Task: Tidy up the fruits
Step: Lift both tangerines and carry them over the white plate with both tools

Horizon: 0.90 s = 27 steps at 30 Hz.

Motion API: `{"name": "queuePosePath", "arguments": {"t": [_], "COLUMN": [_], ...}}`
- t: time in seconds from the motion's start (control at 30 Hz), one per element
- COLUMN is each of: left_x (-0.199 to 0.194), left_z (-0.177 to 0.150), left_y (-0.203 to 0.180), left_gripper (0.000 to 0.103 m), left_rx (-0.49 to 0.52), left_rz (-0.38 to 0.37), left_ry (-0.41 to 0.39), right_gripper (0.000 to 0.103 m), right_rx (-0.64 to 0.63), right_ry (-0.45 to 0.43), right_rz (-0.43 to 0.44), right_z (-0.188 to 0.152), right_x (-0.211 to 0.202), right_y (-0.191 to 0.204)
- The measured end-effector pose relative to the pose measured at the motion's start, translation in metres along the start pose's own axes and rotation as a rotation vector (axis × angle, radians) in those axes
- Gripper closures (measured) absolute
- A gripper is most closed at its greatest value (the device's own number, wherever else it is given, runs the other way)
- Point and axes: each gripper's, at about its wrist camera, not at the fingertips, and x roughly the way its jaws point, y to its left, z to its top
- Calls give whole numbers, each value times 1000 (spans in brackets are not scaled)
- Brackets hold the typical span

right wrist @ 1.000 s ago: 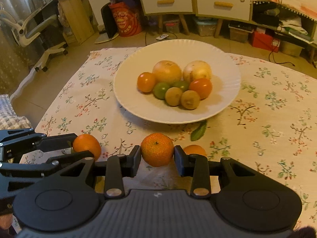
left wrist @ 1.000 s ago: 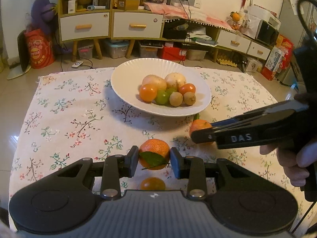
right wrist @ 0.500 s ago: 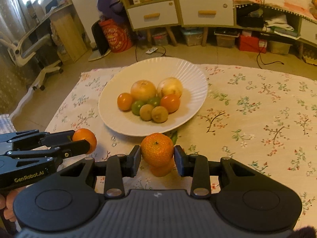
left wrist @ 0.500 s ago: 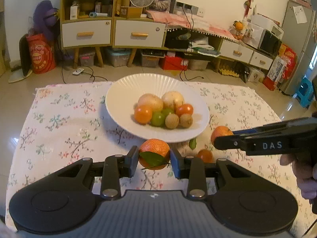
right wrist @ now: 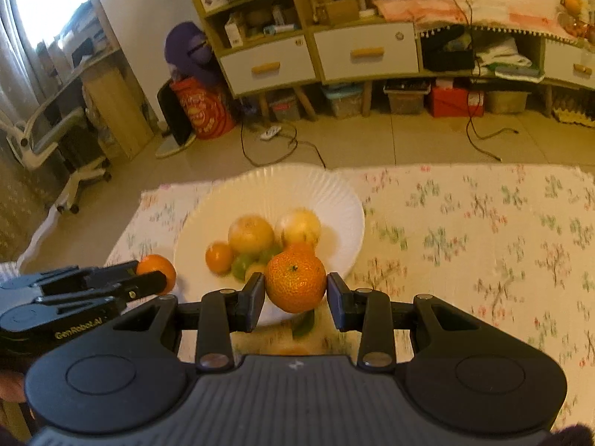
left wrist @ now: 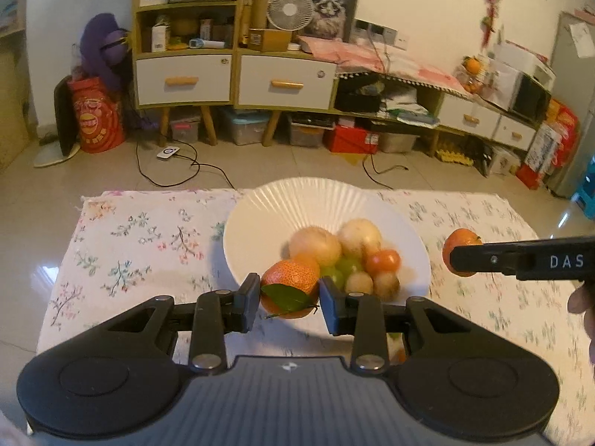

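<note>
In the left wrist view, the left gripper was clamped on a leafed mandarin at the near rim of the white plate, mid-carry; the next move likely called for setting it into the free left half, clear of the piled fruit. In the right wrist view, the right gripper gripped a second mandarin above the plate's near-right rim, with bare counter to the right.

Fruits in plate on table (cabinet behind)
</note>
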Motion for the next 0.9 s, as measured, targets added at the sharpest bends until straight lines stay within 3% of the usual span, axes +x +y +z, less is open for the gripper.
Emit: {"name": "queuePosePath", "arguments": {"t": [0.27, 0.47, 0.9], "left_x": [38, 59, 65], "left_z": [23, 24, 25], "left_y": [0, 9, 11], "left_gripper": [86, 86, 88], "left_rx": [-3, 27, 38], "left_rz": [11, 37, -30], "left_ry": [0, 23, 53], "right_gripper": [70, 70, 70], "right_rx": [-15, -7, -22], "right_ry": [-32, -3, 59], "right_rz": [29, 50, 39], "right_z": [26, 39, 50], "right_x": [36, 64, 107], "right_y": [2, 2, 14]}}
